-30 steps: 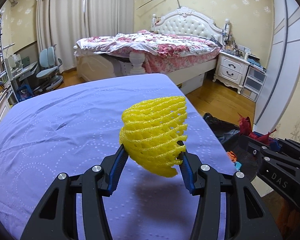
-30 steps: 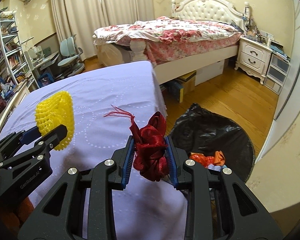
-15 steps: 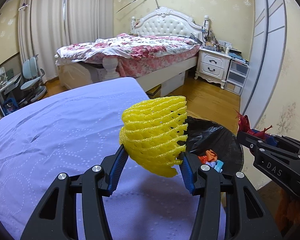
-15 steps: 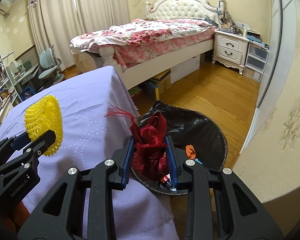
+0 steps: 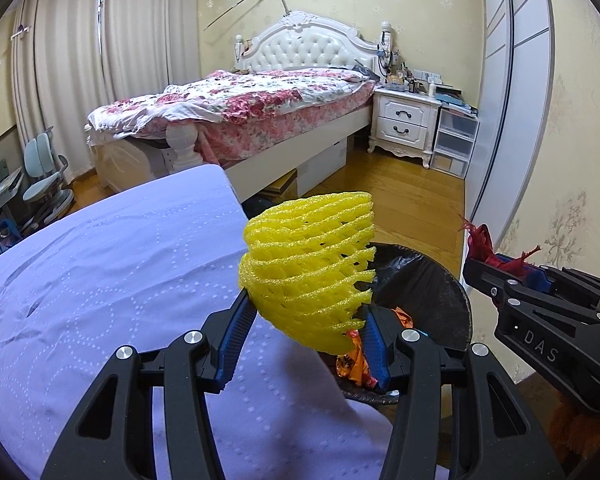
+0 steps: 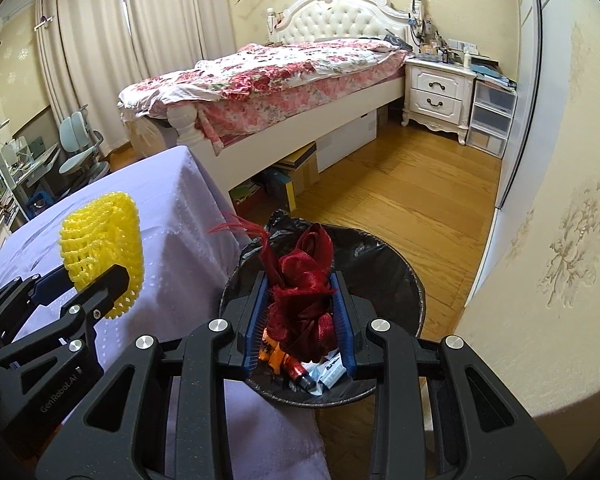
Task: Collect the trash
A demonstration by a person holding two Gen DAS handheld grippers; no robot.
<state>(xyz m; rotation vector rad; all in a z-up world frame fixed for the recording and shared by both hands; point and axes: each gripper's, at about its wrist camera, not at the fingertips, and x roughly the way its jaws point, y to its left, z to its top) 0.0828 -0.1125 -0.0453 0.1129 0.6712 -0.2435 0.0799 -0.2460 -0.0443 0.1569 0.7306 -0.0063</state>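
My left gripper (image 5: 308, 320) is shut on a yellow foam fruit net (image 5: 310, 270) and holds it above the right edge of the lilac-covered table (image 5: 100, 280), next to the bin. The net also shows in the right wrist view (image 6: 102, 248). My right gripper (image 6: 300, 308) is shut on a crumpled dark red ribbon (image 6: 304, 284) and hangs right over the round bin lined with a black bag (image 6: 404, 280). The bin (image 5: 440, 296) holds orange wrappers and other scraps (image 6: 300, 364). The right gripper also shows at the right of the left wrist view (image 5: 496, 268).
The bin stands on the wooden floor (image 6: 400, 200) against the table's right side. A wall (image 6: 540, 240) is close on the right. A bed (image 6: 280, 80), a white nightstand (image 6: 436, 96) and boxes under the bed lie beyond.
Both grippers have moved right with their loads. The red ribbon went from over the table's edge to over the bin. The yellow net now sits at the table's edge by the bin.
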